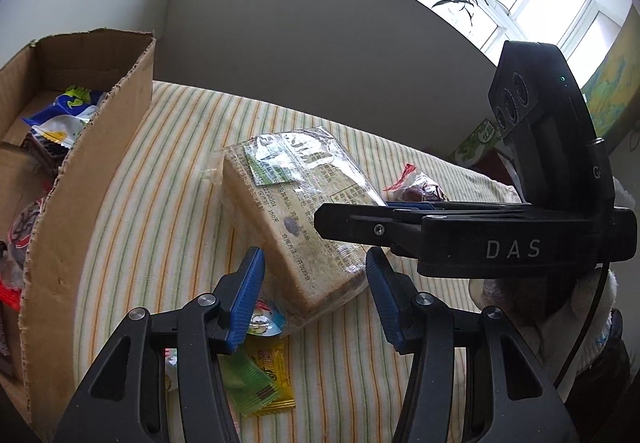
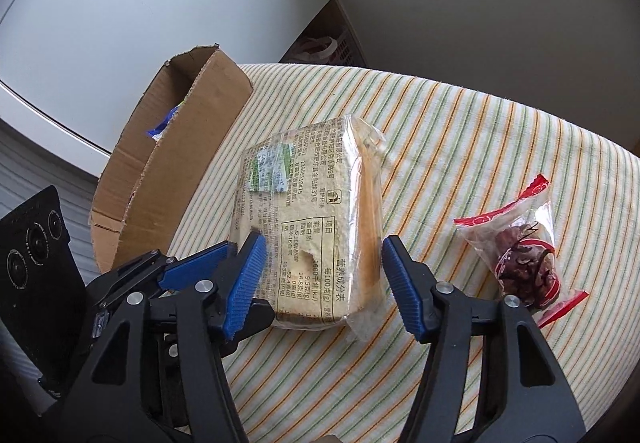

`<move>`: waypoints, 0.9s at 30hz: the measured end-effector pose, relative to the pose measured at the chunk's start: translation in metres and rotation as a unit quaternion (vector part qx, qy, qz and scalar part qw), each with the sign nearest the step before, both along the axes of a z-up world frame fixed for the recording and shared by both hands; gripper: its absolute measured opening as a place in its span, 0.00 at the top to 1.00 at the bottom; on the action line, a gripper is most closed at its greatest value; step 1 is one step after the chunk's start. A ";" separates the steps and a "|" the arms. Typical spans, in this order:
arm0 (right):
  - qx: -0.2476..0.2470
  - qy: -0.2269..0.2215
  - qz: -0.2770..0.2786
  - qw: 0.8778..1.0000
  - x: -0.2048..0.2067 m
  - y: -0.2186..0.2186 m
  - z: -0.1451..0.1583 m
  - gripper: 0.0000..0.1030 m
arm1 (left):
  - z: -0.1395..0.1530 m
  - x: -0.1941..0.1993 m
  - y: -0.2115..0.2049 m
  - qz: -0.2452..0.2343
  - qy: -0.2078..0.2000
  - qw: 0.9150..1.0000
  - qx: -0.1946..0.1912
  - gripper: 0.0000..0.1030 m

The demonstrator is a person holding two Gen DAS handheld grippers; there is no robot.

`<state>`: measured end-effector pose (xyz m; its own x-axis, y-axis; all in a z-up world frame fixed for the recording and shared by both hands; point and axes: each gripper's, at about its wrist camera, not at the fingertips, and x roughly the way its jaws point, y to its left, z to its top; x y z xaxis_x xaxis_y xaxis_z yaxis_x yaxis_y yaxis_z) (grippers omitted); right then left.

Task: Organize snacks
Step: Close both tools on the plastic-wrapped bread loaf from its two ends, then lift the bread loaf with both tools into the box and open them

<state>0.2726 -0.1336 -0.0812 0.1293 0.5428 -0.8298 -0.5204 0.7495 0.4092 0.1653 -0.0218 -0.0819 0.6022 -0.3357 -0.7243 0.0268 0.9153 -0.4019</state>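
The bread, sliced and sealed in clear film, lies on the striped cloth just right of the box, which already holds small packets. Both tongs straddle the loaf's near end. The right gripper has its jaws parted with the loaf between them, and the pads do not seem to press it. The left gripper is parted too, its pads clear of the wrapper.

I judge the loaf light and soft: it would dent under a hard squeeze, and the slack film could slide over the slices. The crusted long sides look the firmest place to pinch, low and near the middle, with gentle force. A bag of dates sits well right of the bread, and a yellow-green sachet lies near its front corner.
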 end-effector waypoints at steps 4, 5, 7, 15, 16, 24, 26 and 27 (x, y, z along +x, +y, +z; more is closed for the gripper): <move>-0.001 0.000 -0.004 1.000 -0.002 0.000 0.002 0.46 | 0.001 -0.001 0.000 -0.004 -0.004 1.000 -0.002 0.55; -0.002 -0.001 -0.005 1.000 -0.003 0.000 0.003 0.47 | 0.002 -0.003 0.001 -0.005 -0.005 1.000 0.003 0.55; -0.006 -0.004 -0.006 1.000 -0.005 0.000 0.005 0.48 | 0.005 -0.006 -0.002 -0.008 -0.009 1.000 0.007 0.55; -0.002 -0.012 -0.012 1.000 -0.018 -0.002 0.022 0.48 | 0.021 -0.019 -0.005 -0.018 -0.033 0.999 0.010 0.55; -0.003 -0.016 -0.011 1.000 -0.020 -0.001 0.025 0.48 | 0.024 -0.021 -0.005 -0.018 -0.037 0.999 0.010 0.55; -0.003 -0.048 -0.009 0.999 -0.038 0.010 0.054 0.49 | 0.044 -0.040 0.004 -0.014 -0.071 0.997 0.003 0.55; -0.001 -0.052 -0.008 0.999 -0.041 0.011 0.061 0.49 | 0.049 -0.044 0.007 -0.013 -0.080 0.997 0.003 0.55; 0.001 -0.055 -0.007 0.998 -0.043 0.012 0.064 0.49 | 0.051 -0.046 0.009 -0.012 -0.084 0.996 0.003 0.55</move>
<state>0.2299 -0.1213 -0.0173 0.2269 0.5412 -0.8097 -0.5508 0.7570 0.3515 0.1189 -0.0133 -0.0304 0.7076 -0.3468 -0.6156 0.1148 0.9161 -0.3840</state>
